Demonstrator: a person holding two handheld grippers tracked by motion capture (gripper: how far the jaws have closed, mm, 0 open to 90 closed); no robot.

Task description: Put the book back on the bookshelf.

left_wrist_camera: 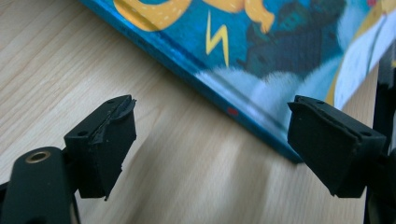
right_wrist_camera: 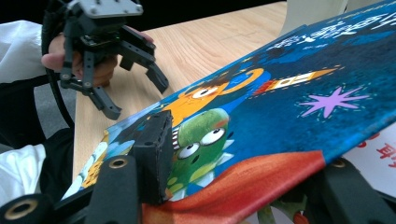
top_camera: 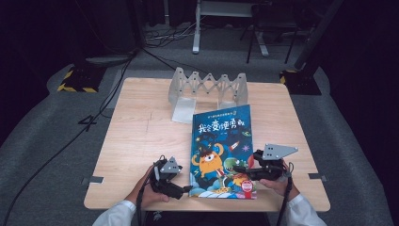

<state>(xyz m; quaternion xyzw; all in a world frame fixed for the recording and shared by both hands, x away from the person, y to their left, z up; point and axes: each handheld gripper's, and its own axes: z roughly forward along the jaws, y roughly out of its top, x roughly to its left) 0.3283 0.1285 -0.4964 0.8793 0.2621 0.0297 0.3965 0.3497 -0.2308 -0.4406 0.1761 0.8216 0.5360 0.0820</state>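
Note:
A blue picture book [top_camera: 221, 136] with an orange monster on its cover lies on the wooden table [top_camera: 141, 136], spine to the left. My right gripper [top_camera: 241, 170] is shut on the cover's right edge near the bottom. In the right gripper view one jaw presses on top of the cover [right_wrist_camera: 289, 93], the other sits under it, and the cover is raised off a white page [right_wrist_camera: 378, 154]. My left gripper [top_camera: 185, 189] stands open on the table beside the book's lower left corner [left_wrist_camera: 280, 46]. Its jaws are wide apart, with bare wood between them, and it also appears [right_wrist_camera: 135, 95] beyond the book.
A white accordion-style book stand [top_camera: 207, 87] stands at the table's back edge, its flat foot [top_camera: 183, 110] just left of the book's top. Cables and furniture legs lie on the floor beyond the table.

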